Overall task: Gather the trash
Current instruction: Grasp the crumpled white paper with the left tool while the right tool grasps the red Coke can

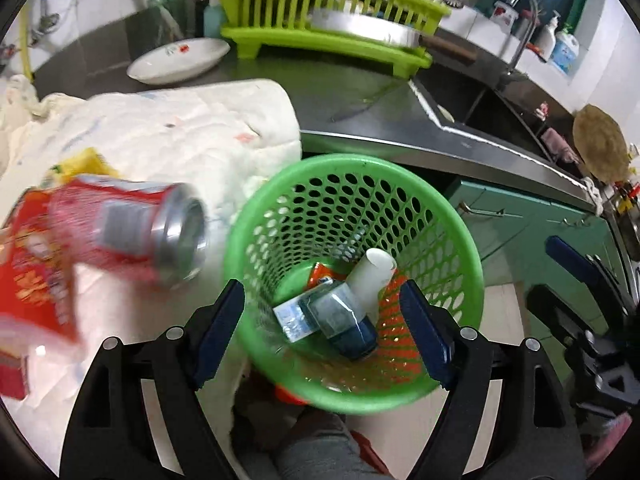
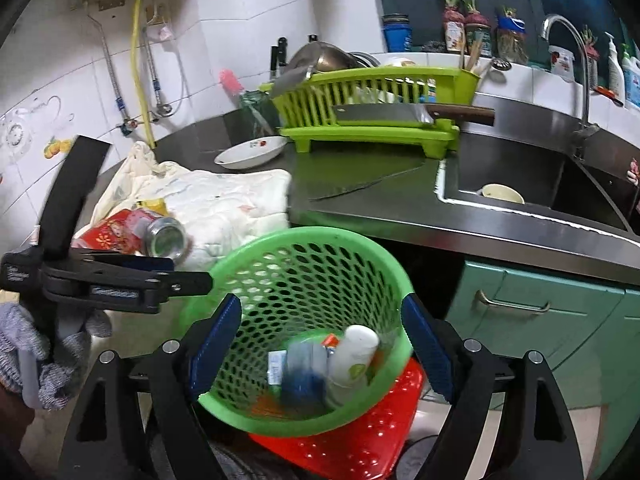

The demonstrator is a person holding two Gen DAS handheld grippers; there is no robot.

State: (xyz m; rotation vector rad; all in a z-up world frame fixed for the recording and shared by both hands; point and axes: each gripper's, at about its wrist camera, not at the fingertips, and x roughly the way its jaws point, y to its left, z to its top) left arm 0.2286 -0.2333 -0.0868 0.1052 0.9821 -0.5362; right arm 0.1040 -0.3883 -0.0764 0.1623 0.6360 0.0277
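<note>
A green perforated waste basket [image 1: 400,184] [image 2: 280,248] sits below the counter edge. It holds a white tube [image 1: 372,280] [image 2: 354,354], a blue can [image 1: 352,332] [image 2: 300,384] and wrappers. My left gripper [image 1: 324,328] is open above the basket. My right gripper [image 2: 322,348] is open over the basket too. A red drink can [image 1: 128,224] [image 2: 160,234] lies on its side on a white cloth [image 1: 180,128] [image 2: 224,196], beside a red snack bag [image 1: 36,264]. The left gripper [image 2: 120,276] also shows in the right wrist view.
A green dish rack [image 1: 332,36] [image 2: 372,112] with a cleaver [image 2: 400,114] stands at the back. A white dish [image 1: 180,60] [image 2: 252,152] lies beside it. The sink [image 2: 540,184] and tap [image 2: 568,52] are on the right. A red stool [image 2: 360,440] stands under the basket.
</note>
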